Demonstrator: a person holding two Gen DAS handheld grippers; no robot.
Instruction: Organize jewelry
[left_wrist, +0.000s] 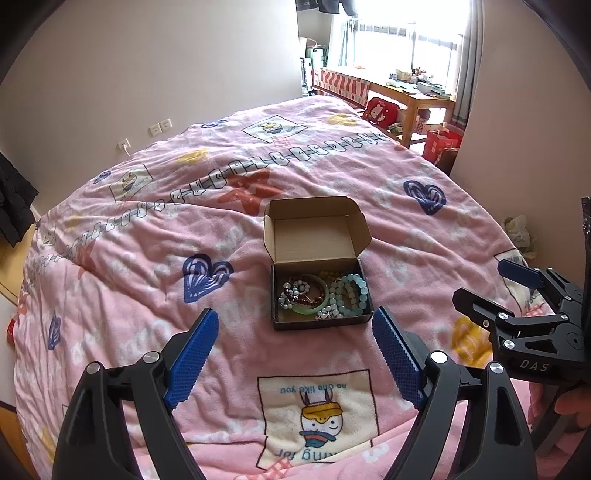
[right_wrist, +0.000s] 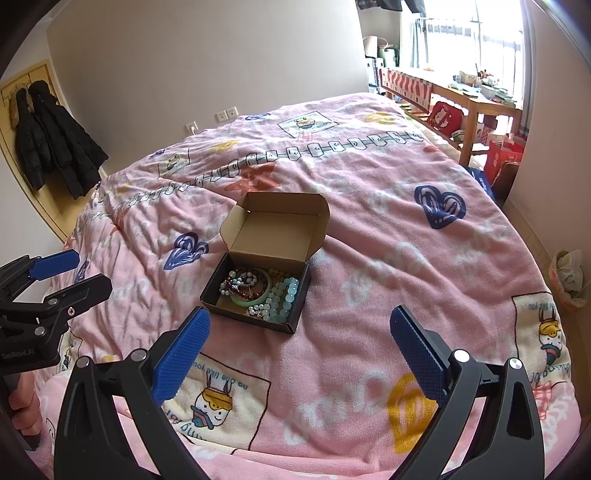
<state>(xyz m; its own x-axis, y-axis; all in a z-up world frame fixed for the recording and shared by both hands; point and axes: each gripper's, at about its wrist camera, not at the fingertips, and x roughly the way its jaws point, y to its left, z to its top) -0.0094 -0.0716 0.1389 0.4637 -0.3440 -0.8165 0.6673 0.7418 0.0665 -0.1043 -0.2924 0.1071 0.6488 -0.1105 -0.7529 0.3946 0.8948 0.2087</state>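
Observation:
A small cardboard box (left_wrist: 280, 317) with its lid flap open stands on the pink bedspread; it also shows in the right wrist view (right_wrist: 212, 301). Inside lie a green bangle (left_wrist: 310, 310), pale blue bead bracelets (left_wrist: 351, 295), and dark red and mixed bead strings (left_wrist: 291, 291). My left gripper (left_wrist: 295, 350) is open and empty, just in front of the box. My right gripper (right_wrist: 299, 350) is open and empty, in front of the box and to its right. The right gripper also shows at the right edge of the left wrist view (left_wrist: 491, 291).
The pink blanket (left_wrist: 147, 295) covers the whole bed. A wooden bench and table with clutter (left_wrist: 413, 92) stand beyond the far side by the window. Dark coats (right_wrist: 51, 140) hang on the left wall. A small bin (right_wrist: 569, 277) sits on the floor at right.

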